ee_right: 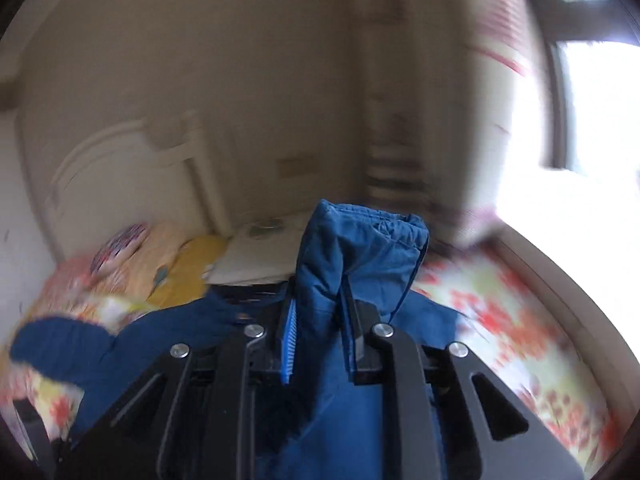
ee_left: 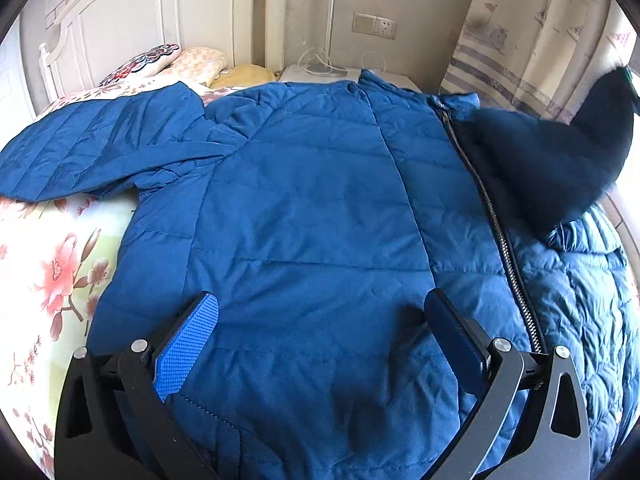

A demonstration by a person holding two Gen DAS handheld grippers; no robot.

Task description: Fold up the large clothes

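A large blue quilted jacket lies spread on the bed, zipper running down its right side, left sleeve stretched out to the left. My left gripper is open, low over the jacket's lower body, holding nothing. My right gripper is shut on the jacket's right sleeve cuff and holds it lifted above the bed. In the left wrist view that raised sleeve shows as a dark blurred shape at the right. The right wrist view is motion-blurred.
The bed has a floral sheet. Pillows lie by the white headboard. A white nightstand with a lamp stands behind the jacket. A curtain and bright window are at the right.
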